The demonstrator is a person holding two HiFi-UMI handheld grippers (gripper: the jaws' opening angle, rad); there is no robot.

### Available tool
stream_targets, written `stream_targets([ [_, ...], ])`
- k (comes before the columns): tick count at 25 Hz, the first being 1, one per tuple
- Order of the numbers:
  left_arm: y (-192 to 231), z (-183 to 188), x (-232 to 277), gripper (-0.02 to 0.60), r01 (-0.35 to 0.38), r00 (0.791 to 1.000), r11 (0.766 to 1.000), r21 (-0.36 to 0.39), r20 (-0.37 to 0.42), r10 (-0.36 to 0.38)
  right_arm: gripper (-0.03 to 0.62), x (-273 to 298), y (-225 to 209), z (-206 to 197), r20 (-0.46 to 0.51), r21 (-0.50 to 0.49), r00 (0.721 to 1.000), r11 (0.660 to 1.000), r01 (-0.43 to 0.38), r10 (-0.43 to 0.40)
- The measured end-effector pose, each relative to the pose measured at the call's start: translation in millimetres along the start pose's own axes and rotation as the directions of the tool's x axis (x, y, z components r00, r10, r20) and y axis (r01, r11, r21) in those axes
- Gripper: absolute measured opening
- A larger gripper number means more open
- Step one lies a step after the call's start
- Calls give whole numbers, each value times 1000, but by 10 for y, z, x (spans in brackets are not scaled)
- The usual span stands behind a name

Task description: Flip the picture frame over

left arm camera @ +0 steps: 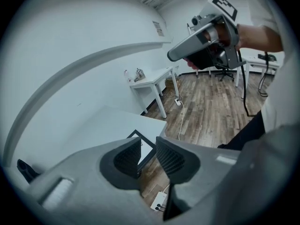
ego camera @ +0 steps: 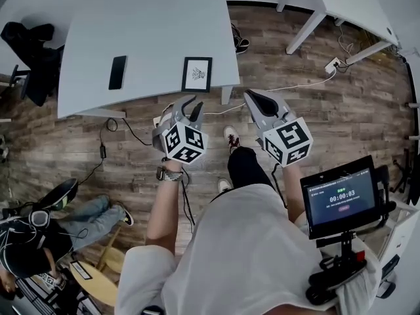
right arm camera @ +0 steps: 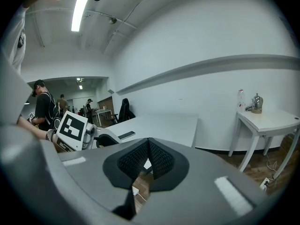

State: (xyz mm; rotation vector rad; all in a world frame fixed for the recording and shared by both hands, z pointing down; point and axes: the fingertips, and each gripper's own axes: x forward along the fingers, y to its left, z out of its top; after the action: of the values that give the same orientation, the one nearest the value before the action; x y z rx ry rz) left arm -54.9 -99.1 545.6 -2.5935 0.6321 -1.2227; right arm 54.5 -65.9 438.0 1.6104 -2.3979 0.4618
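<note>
Black frame (ego camera: 185, 75); sketch (ego camera: 197, 73) perhaps, head-view only

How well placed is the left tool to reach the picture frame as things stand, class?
Probably yes: the left tool hovers just short of the table edge, jaws apart, empty; the picture frame lies near that edge, nothing between.

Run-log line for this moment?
stage: pre-grasp | picture frame: face up near table edge, untouched | left tongs: open, empty | right tongs: shut, empty
</note>
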Motion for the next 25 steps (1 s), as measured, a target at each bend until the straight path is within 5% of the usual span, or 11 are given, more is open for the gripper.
stream_targets([
  [11, -108, -230, 194, 138, 9, 995, 995, 98, -101, 1, 2, 5, 10, -239, -64, 11, 998, 1000, 13, -12],
  [17, -53, -382, 1083, 149, 73, 985, 984, 164, -169, -45, 2, 592, -541, -594, -123, 42, 992, 999, 4, 2],
  [25, -209, -560, 1184, 155, 108, 973, 977, 186, -223, -65, 2, 583, -457, -704, -146, 68, 989, 998, -7, 17],
])
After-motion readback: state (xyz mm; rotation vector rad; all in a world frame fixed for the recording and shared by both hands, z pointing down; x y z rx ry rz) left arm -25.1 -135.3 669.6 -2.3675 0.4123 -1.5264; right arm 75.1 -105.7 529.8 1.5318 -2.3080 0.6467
